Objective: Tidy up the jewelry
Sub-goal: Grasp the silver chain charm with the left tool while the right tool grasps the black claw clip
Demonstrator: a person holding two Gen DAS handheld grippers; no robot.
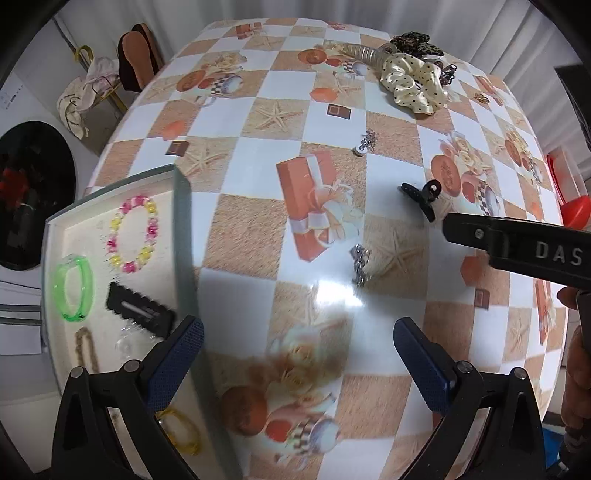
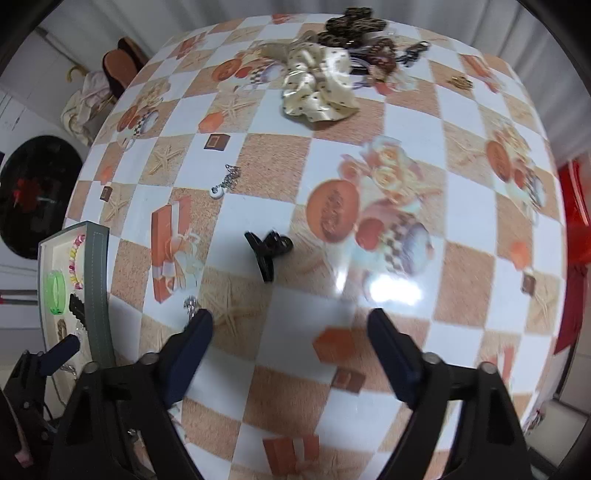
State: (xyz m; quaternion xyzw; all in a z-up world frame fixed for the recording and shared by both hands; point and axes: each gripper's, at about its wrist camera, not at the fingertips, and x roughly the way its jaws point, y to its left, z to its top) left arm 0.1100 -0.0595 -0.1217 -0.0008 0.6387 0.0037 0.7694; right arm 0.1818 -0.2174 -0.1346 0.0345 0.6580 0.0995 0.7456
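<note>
On the checkered surface (image 2: 236, 221), near its middle, a black claw clip (image 2: 267, 251) lies alone, ahead of the right tongs (image 2: 290, 332). These tongs hover low over the cloth, spread wide and holding nothing. Just beside their left fingertip (image 2: 201, 325) sits a small silver chain piece (image 2: 190, 306). A second silver chain with a white round end (image 2: 225, 182) lies farther back, well apart from the clip.

The left tongs (image 1: 299, 339) are likewise released and empty, their left fingertip (image 1: 192, 332) over the near edge of the tray (image 1: 183, 229). The tray stands at the left edge of the surface. It holds a pink-and-yellow bead bracelet (image 1: 133, 234), a green bangle (image 1: 74, 290), a black comb-edged clip (image 1: 140, 314), a brownish chain (image 1: 86, 349) and a yellow bracelet (image 1: 181, 430), the last partly hidden by the tongs.

At the far side of the surface, a cream dotted scrunchie (image 2: 317, 90) touches a leopard-print scrunchie (image 2: 351, 24) and a heap of darker items too blurred to identify. A small gold piece (image 2: 460, 82) lies apart to the right of that heap.
</note>
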